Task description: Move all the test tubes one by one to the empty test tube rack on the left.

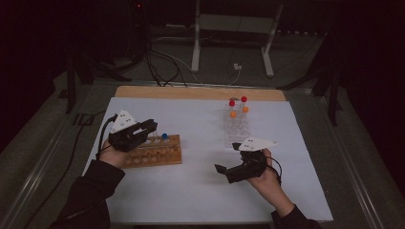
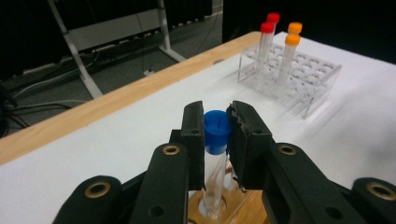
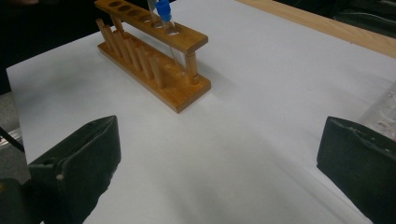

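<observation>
Left gripper point(image 2: 217, 140) clamps the blue-capped tube point(image 2: 216, 140) between its jaws, tube foot already in the wooden rack point(image 2: 233, 205) hole below; right gripper point(image 3: 219, 163) waits aside, jaws wide apart.

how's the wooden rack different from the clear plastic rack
The wooden rack is brown with one row of holes; the clear plastic rack is a see-through grid. The wooden rack holds one blue-capped tube, the clear one four tubes, red- and orange-capped. Both sit on the white sheet.
</observation>
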Demonstrator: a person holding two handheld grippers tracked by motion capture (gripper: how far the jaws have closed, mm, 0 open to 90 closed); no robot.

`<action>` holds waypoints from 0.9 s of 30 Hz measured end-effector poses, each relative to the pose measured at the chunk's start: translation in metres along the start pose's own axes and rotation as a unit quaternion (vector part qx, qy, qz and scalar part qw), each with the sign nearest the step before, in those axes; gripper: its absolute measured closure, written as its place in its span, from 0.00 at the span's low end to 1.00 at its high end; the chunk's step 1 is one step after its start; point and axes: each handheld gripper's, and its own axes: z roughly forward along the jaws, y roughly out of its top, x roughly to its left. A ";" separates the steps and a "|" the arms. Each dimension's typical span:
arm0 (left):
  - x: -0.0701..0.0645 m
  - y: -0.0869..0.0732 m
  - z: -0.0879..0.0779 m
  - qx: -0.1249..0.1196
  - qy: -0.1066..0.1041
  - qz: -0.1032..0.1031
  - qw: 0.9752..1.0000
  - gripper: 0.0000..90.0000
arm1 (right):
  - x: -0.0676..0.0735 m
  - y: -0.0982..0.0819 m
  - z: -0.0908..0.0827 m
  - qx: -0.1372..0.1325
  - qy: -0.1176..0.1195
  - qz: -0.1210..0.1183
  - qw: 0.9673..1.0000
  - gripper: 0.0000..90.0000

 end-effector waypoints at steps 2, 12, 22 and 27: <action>0.000 -0.005 0.002 0.005 -0.004 -0.006 1.000 0.86 | 0.000 0.000 0.000 0.001 -0.002 0.000 1.000 0.00; -0.001 -0.027 0.013 0.025 -0.006 -0.019 0.999 0.86 | 0.000 0.000 -0.001 -0.005 0.009 0.006 1.000 0.00; -0.004 -0.030 0.020 0.054 -0.005 -0.008 0.998 0.86 | 0.000 0.001 -0.001 -0.006 0.011 0.008 1.000 0.00; -0.004 -0.032 0.020 0.051 -0.007 -0.011 0.999 0.86 | -0.001 0.001 -0.002 -0.007 0.011 0.008 1.000 0.00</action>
